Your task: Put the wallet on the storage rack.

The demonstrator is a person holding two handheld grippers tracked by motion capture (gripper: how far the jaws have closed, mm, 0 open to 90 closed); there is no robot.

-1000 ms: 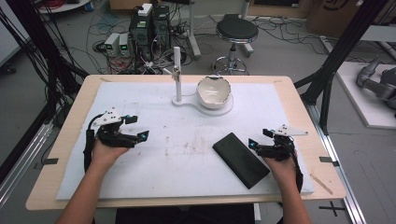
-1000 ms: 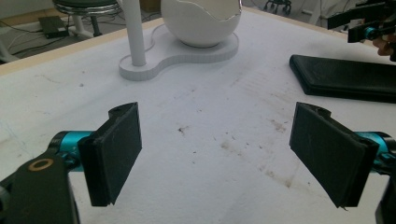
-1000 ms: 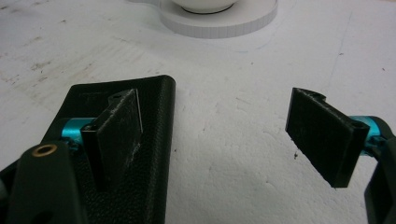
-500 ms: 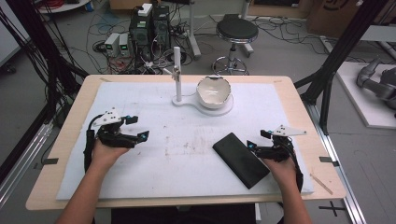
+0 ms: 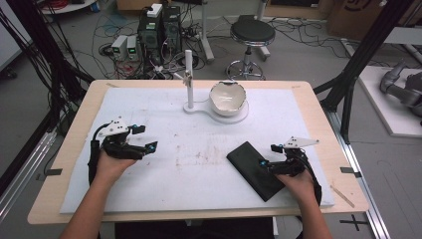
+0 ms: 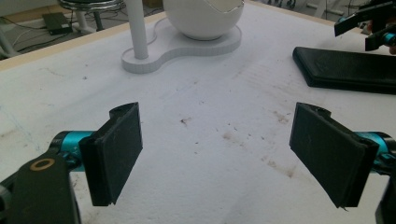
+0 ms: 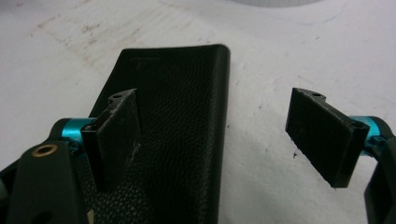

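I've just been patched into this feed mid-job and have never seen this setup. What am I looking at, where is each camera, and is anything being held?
No robot here: a person holds handheld tongs in each hand. The high view looks down from above the person's side of the table; the left tongs are at its left, the right tongs at its right. The other two pictures come from cameras riding on each tool, looking along its two black jaws.

On the white foam mat lie a flat black leather-textured case and a white stand with an upright post and a cracked-eggshell-shaped cup.

Both tongs are open and hold nothing. In the right gripper view, one jaw is over the case, the other over bare mat.
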